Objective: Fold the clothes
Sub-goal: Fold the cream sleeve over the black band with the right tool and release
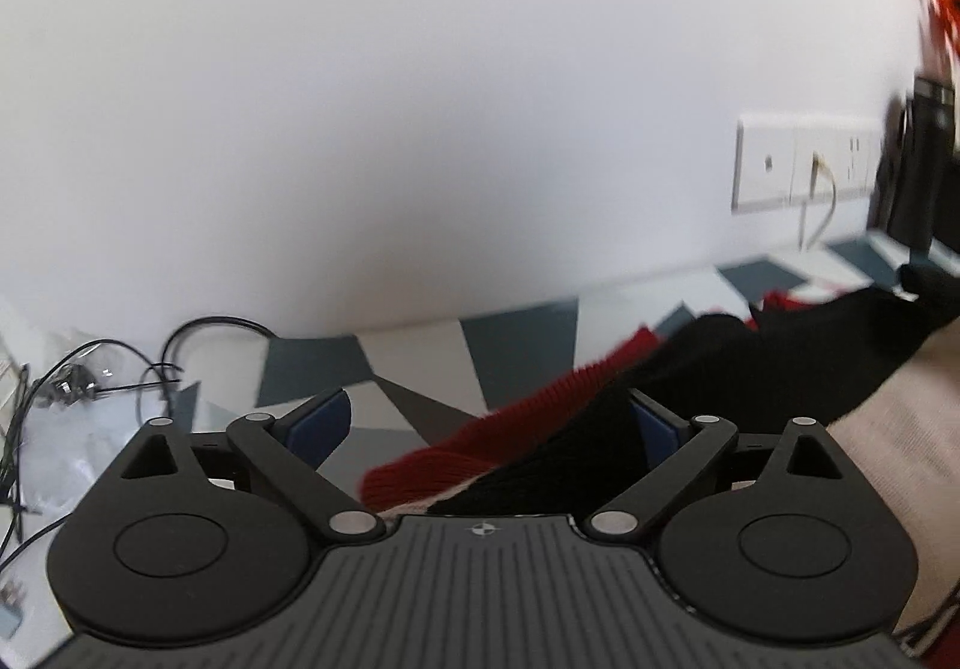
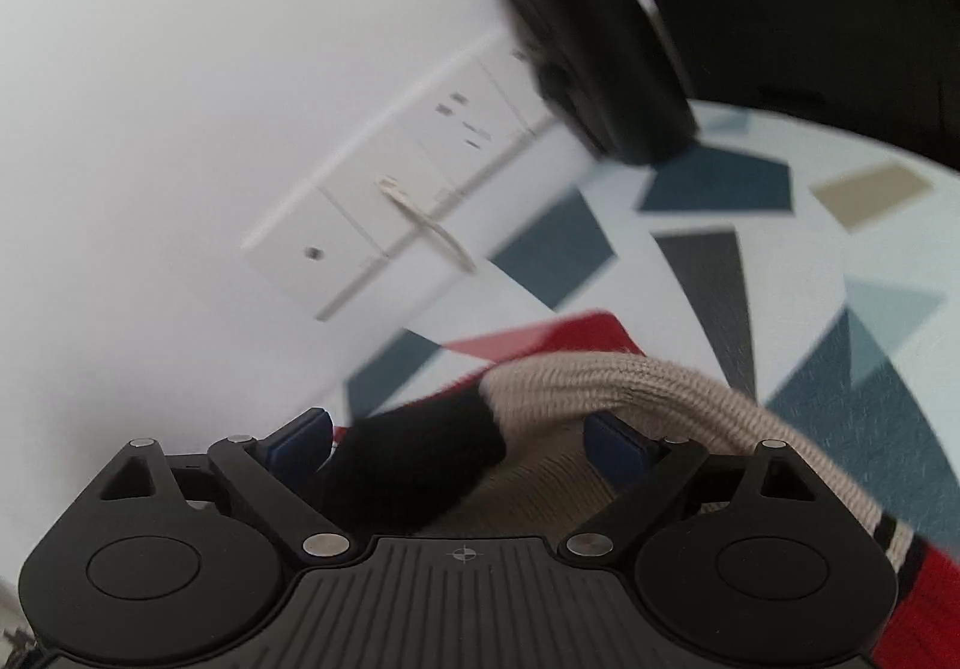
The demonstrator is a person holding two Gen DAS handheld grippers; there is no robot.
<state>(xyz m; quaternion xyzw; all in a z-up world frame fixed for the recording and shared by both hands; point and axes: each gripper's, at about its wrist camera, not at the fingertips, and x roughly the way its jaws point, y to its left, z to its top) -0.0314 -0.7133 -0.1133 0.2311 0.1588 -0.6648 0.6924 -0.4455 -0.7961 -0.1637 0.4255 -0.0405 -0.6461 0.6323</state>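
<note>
- the left gripper [image 1: 486, 423] stands with its jaws wide apart; the knitted garment [image 1: 690, 369], black with a red ribbed edge and a beige part, lies between them, and the blue pads do not seem to press on it.
- the right gripper [image 2: 462, 441] is also spread wide; a black and beige ribbed part of the garment [image 2: 600, 387] lies across the gap between its jaws, loose rather than pinched.
- the garment rests on the patterned table top [image 1: 420, 357], close to the white wall [image 1: 420, 99] with its socket plate [image 2: 384, 225].
- judged from this, both claws have let go of the cloth on the table, so one fold or one placing looks finished.
- the views are close and blurred, so i cannot tell how many folds are made or whether the garment lies neat.
- what seems left: check the shape, grip fresh edges, and fold again or smooth it flat.
- cables [image 1: 120, 363] lie at the far left of the table, apart from the cloth.
</note>
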